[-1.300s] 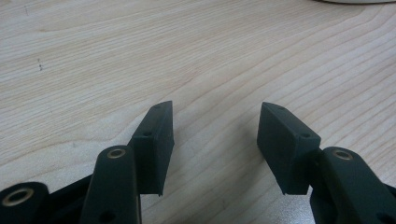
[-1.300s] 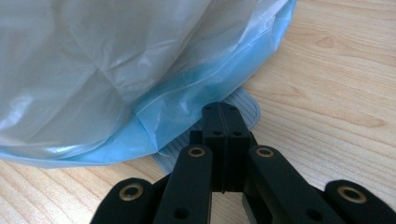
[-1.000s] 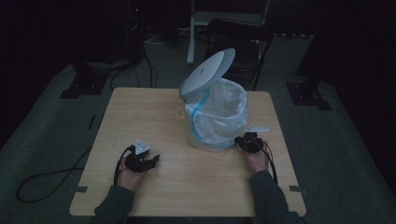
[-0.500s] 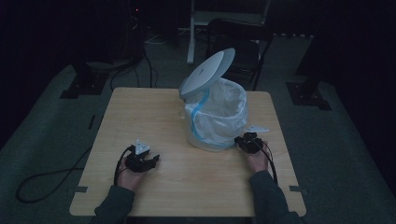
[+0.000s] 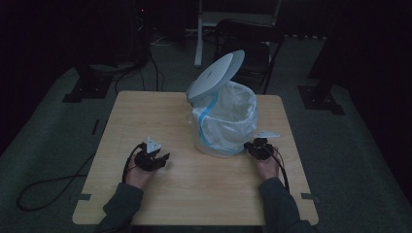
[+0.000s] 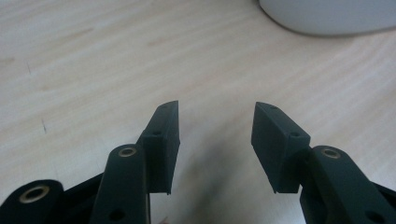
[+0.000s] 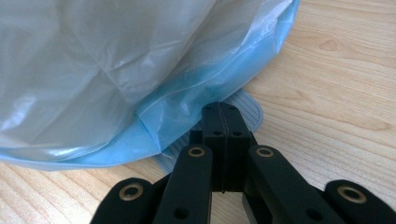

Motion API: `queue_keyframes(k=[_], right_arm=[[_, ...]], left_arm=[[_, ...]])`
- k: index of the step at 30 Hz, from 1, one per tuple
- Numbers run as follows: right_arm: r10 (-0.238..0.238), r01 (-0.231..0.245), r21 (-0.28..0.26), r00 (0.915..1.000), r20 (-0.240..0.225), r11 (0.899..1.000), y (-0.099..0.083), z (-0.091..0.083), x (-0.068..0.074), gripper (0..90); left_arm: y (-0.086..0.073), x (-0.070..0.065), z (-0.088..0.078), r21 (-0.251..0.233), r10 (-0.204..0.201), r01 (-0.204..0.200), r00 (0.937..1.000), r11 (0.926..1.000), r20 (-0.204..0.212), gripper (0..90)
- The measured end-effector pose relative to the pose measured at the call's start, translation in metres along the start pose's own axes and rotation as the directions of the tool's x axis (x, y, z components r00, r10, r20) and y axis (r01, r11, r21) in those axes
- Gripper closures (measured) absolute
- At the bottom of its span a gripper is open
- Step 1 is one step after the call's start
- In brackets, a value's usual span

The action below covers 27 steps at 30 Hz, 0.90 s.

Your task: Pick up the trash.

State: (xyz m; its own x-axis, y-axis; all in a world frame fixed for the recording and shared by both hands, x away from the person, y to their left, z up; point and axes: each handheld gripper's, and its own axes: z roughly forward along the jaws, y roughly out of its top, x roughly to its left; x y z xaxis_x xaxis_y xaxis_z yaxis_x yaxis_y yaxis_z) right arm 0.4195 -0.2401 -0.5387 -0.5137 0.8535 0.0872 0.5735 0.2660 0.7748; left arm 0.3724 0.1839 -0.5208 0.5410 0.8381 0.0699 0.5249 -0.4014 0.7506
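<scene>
A white bin [image 5: 221,141] wears a translucent bag [image 7: 116,60] with a blue hem on the pale wood table [image 5: 145,111].

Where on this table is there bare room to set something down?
Bare wood runs along the table's left side, beyond the left gripper, and along the near edge between the two hands. It is crowded at the back right, where the lined bin stands with the right gripper at its foot.
</scene>
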Motion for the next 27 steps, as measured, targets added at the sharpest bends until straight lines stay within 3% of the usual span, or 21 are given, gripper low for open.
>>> queue_keyframes(k=[7,16,27], right_arm=[[0.003,-0.003,-0.004,1.0000,-0.003,1.000,-0.001,0.000,-0.001,90.0],[0.001,-0.001,-0.004,1.0000,-0.004,1.000,-0.001,0.000,-0.001,90.0],[0.003,-0.003,-0.008,1.0000,-0.007,1.000,-0.001,0.000,-0.001,90.0]], left_arm=[[0.021,0.007,0.002,-0.028,-0.016,0.017,0.9997,0.9995,0.019,51.7],[0.063,0.015,0.008,-0.054,0.014,-0.013,0.9999,0.9985,0.008,50.7],[0.091,0.020,0.018,-0.070,0.037,-0.038,0.9991,0.9968,-0.022,50.2]])
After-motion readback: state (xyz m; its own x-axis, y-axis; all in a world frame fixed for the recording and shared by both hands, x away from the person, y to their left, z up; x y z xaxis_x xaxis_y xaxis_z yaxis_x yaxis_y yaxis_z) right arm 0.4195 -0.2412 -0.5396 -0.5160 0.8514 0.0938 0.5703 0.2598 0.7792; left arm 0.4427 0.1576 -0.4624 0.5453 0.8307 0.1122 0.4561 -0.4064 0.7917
